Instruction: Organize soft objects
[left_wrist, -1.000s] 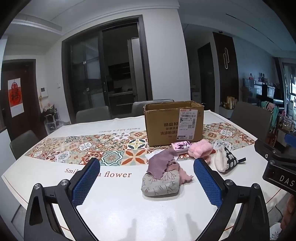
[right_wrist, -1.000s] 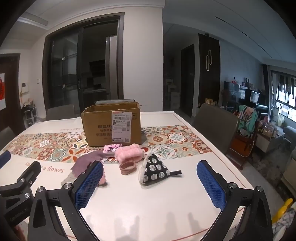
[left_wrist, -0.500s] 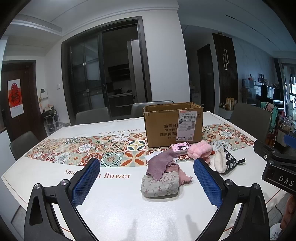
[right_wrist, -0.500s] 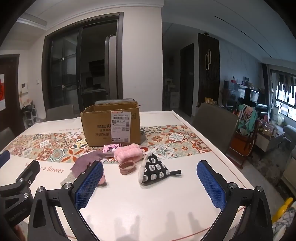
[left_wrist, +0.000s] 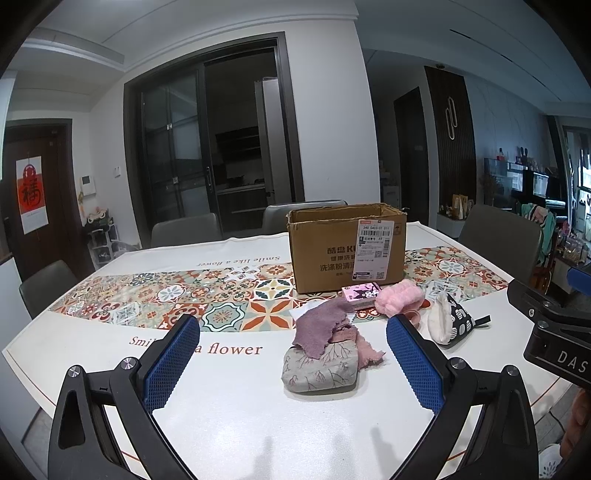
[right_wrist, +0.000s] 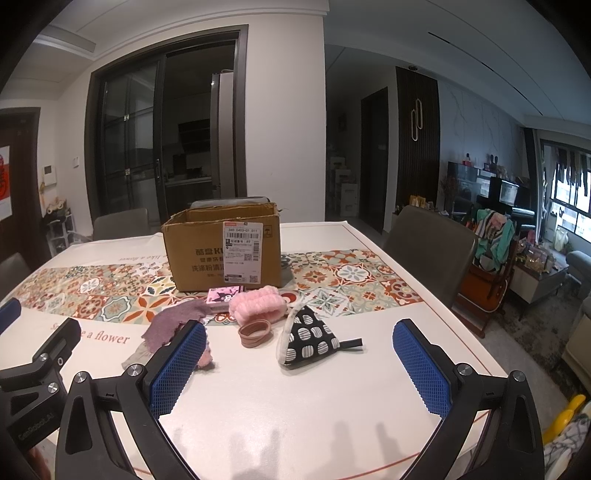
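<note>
Chairs (right_wrist: 428, 247) + glass doors (left_wrist: 207, 155) behind table (right_wrist: 295, 406)

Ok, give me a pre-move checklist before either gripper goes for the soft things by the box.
1. Left gripper open and holding nothing: ok.
2. Right gripper open and holding nothing: ok.
3. Cardboard box open at the top: ok.
4. Room inside the box: cannot tell, its inside is hidden.
5. Purple cloth free to lift: ok, it lies on top of the grey floral pouch.
6. Spotted pouch apart from the hair ties: ok.
</note>
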